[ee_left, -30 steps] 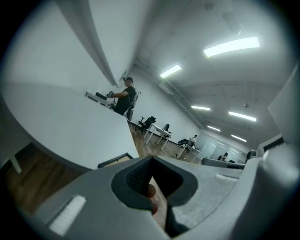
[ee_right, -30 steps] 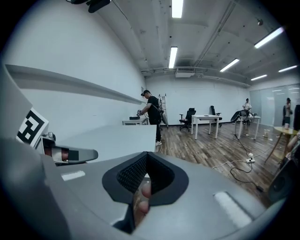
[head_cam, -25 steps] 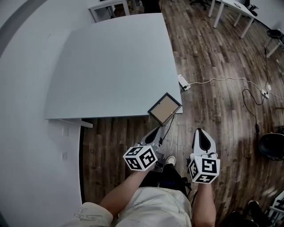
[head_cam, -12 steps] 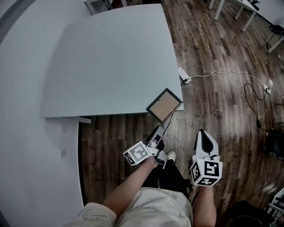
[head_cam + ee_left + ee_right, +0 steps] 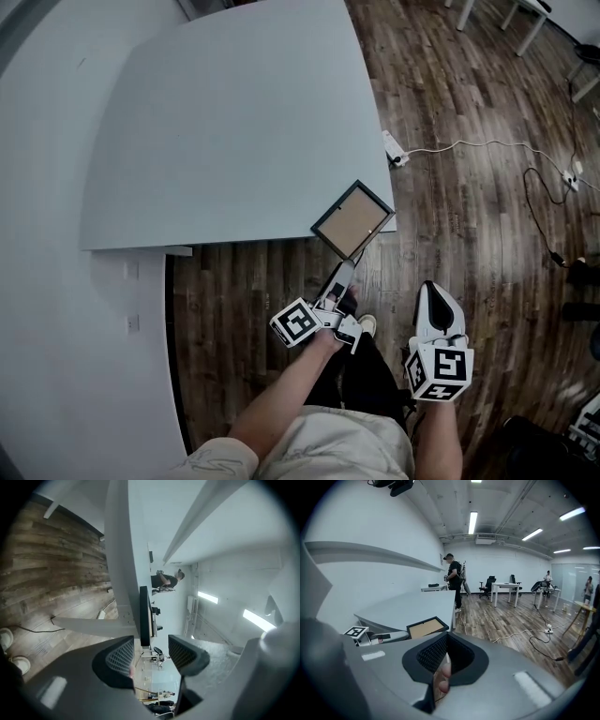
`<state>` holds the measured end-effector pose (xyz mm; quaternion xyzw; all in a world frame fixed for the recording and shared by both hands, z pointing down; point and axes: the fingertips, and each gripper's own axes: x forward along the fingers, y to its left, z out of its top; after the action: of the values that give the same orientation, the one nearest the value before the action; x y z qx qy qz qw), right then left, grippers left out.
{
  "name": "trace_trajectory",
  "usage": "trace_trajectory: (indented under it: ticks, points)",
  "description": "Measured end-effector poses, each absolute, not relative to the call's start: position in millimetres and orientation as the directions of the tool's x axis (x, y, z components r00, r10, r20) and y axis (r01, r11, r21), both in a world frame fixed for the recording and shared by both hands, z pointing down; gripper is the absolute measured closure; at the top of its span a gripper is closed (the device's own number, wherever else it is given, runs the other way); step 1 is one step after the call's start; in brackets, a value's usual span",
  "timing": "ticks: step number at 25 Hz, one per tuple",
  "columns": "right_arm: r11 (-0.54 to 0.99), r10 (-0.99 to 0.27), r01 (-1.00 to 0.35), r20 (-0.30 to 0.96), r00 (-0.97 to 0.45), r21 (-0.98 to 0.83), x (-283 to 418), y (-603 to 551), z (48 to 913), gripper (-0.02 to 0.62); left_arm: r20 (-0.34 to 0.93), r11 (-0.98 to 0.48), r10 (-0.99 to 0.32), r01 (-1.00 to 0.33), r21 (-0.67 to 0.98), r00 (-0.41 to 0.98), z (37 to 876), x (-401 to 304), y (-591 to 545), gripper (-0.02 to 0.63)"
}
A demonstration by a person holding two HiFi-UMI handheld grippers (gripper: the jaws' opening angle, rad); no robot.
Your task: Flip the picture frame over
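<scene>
The picture frame lies back side up, brown backing in a black border, on the near right corner of the grey table, with one corner past the edge. My left gripper is rolled onto its side just below that corner and stands open. In the left gripper view the frame shows edge-on, its end level with the tips of the open left gripper, untouched. My right gripper hangs lower right over the floor, shut on nothing. The right gripper view shows the frame beyond the right gripper.
A power strip with a white cable lies on the wood floor right of the table. A white wall runs along the left. A person stands at the table's far end, with desks and chairs behind. My shoe is below the left gripper.
My left gripper has rolled onto its side and risen toward the frame's overhanging corner. The right gripper has stayed about where it was. The frame has not moved.
</scene>
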<state>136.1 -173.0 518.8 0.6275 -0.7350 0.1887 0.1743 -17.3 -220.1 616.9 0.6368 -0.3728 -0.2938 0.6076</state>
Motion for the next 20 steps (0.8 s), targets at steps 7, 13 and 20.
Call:
trace_trajectory:
  ticks: [7, 13, 20]
  points:
    - [0.130, -0.843, -0.991, 0.523, -0.129, -0.034, 145.3, -158.4, 532.0, 0.569, 0.016, -0.037, -0.841, -0.087, 0.995, 0.541, 623.3, -14.5, -225.6, 0.385]
    - [0.123, -0.835, -0.992, 0.536, -0.119, -0.030, 150.2, -146.4, 540.9, 0.569, -0.027, -0.065, -0.849, -0.053, 0.996, 0.527, 624.9, -12.6, -231.1, 0.387]
    - [0.129, -0.825, -0.991, 0.552, -0.125, -0.031, 150.7, -154.4, 546.6, 0.569, -0.048, -0.089, -0.859, -0.058, 0.994, 0.510, 622.3, -10.7, -248.7, 0.433]
